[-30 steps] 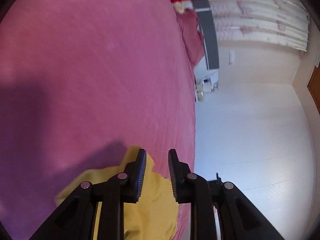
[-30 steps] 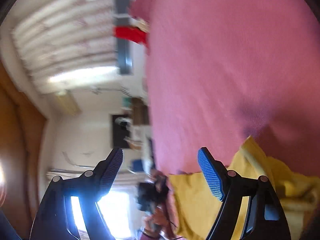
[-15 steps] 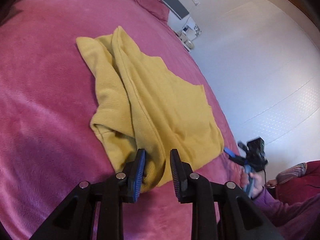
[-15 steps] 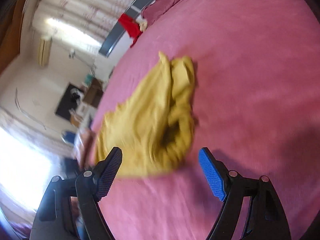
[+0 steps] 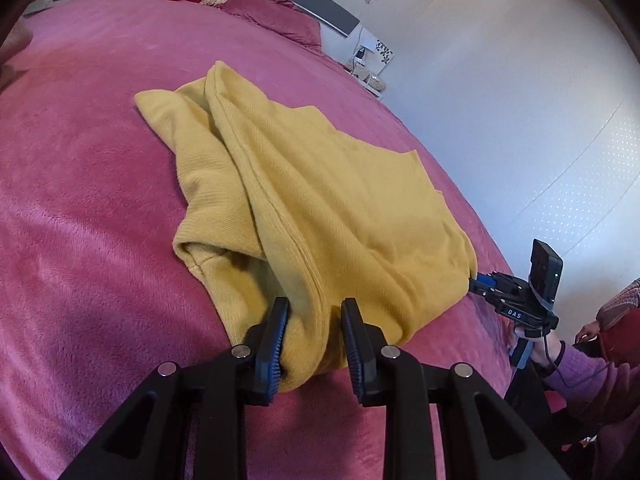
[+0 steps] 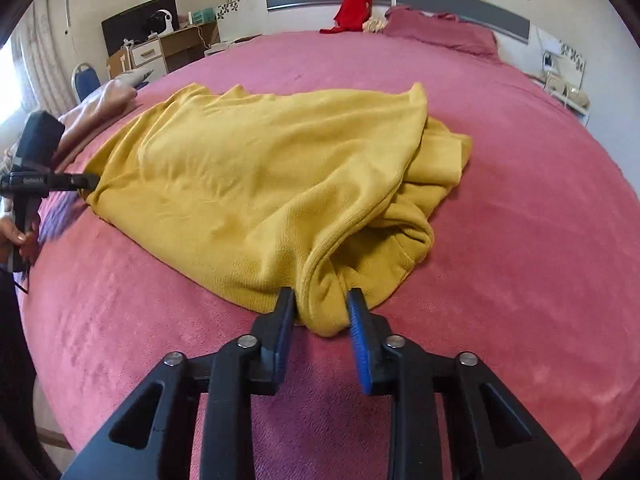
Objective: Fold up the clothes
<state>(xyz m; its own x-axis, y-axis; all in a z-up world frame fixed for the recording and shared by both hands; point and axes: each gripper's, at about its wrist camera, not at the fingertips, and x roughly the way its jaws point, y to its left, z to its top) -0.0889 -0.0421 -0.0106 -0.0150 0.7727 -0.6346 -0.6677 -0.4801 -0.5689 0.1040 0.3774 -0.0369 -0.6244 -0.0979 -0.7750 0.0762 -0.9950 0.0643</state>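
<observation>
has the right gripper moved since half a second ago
Yes. The right gripper has closed in on the yellow sweater; against the headboard, its wide-open jaws have narrowed around a fold of cloth.

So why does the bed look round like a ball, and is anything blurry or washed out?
Left wrist view: the fisheye lens bulges the pink bed and darkens the corners; the yellow garment between the left tongs is sharp. Right wrist view: same bulge, the window at left is blown out white, and the right tongs are sharp.
</observation>
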